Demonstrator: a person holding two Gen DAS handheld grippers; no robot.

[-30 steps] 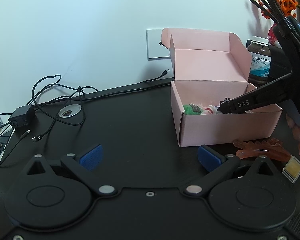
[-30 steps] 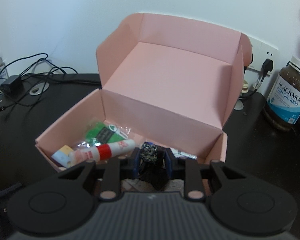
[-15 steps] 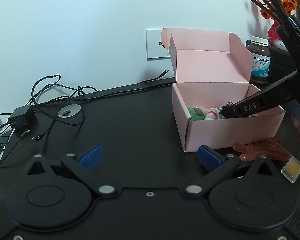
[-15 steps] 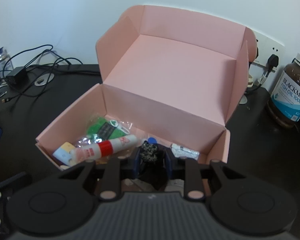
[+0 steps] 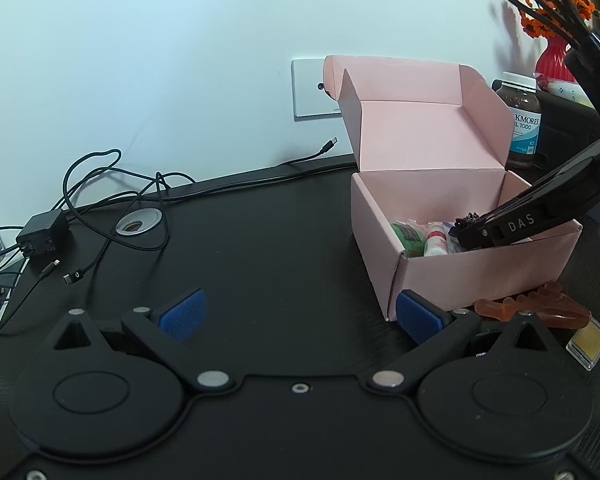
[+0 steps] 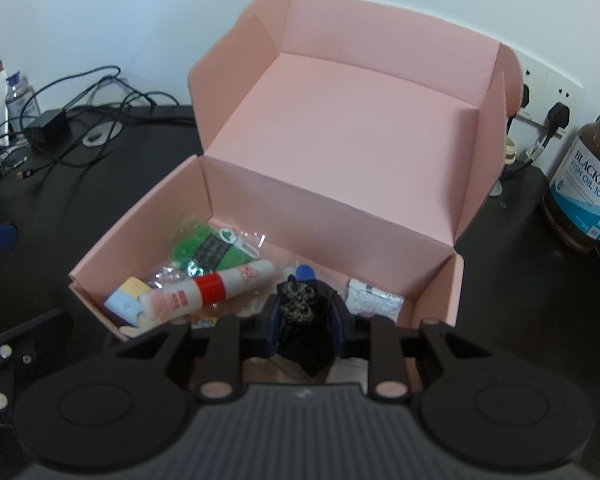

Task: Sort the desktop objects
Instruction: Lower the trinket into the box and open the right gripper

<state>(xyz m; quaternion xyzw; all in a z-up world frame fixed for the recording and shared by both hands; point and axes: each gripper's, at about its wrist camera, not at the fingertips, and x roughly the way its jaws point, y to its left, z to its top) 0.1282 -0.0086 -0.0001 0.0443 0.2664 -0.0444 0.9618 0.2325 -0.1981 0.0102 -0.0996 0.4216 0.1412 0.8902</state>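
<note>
The dark sparkly thing (image 6: 300,304) sits squeezed in the right gripper (image 6: 305,312), just above the pink box (image 6: 148,224); let go crooked and it may catch the front wall; the left gripper (image 5: 298,316) waits, wide and empty.

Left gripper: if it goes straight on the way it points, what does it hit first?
Probably bare black desk: nothing lies between the open left gripper's pads. The pink box sits just right of that line, near the right pad; depth is unclear.
</note>
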